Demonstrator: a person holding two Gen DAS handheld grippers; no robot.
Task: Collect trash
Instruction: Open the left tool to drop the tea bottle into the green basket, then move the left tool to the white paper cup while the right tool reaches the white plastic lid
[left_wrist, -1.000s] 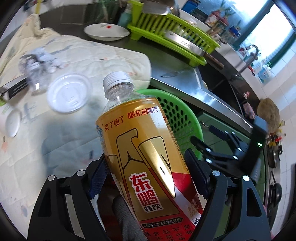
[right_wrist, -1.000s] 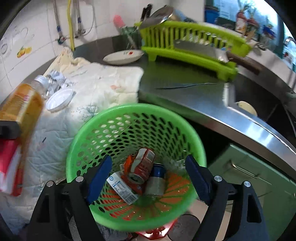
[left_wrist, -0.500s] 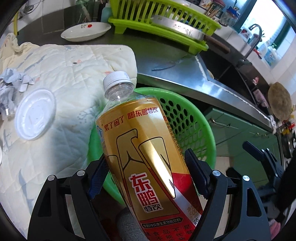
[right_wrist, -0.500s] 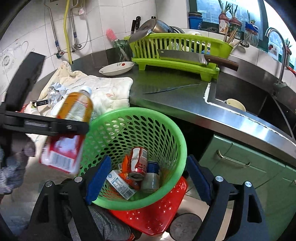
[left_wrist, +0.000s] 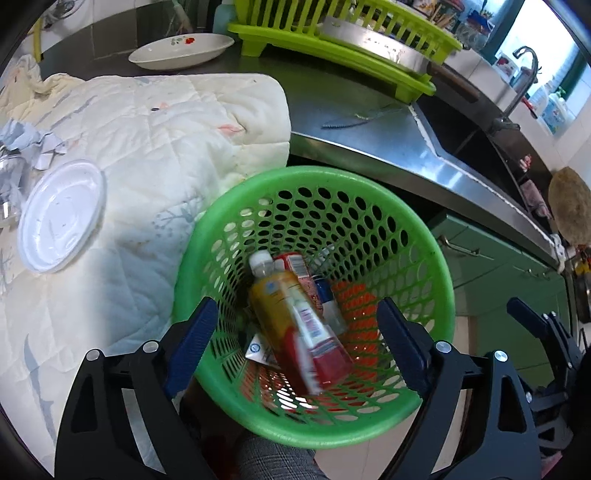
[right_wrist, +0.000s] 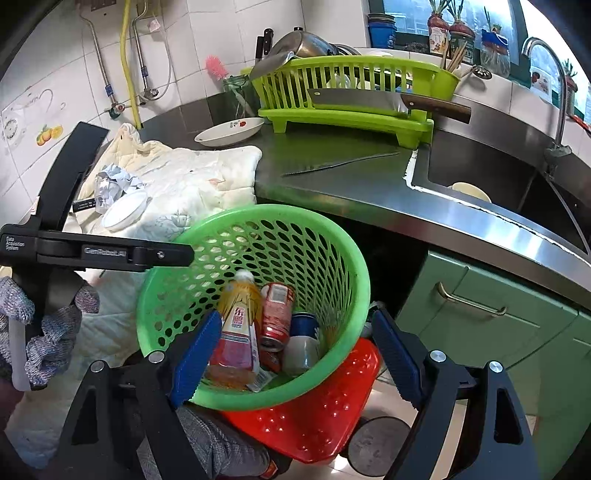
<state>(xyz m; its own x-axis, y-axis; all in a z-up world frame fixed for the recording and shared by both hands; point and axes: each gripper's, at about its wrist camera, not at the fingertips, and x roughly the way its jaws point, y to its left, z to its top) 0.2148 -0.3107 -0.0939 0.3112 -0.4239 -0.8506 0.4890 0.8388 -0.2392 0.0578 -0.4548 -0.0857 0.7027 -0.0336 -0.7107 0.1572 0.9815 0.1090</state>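
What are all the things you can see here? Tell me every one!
basket: one, green, below the counter edge
bottle: one, yellow and red, inside basket
cans: at least two, red and blue, inside basket
lid: one, white, on quilt
quilt: one, cream, on counter
crumpled paper: one heap, grey, on quilt
plate: one, white, on counter
dish rack: one, lime, by sink
cleaver: one, steel, against dish rack
stool: one, red, under basket
left gripper: open, over basket
right gripper: open, around basket
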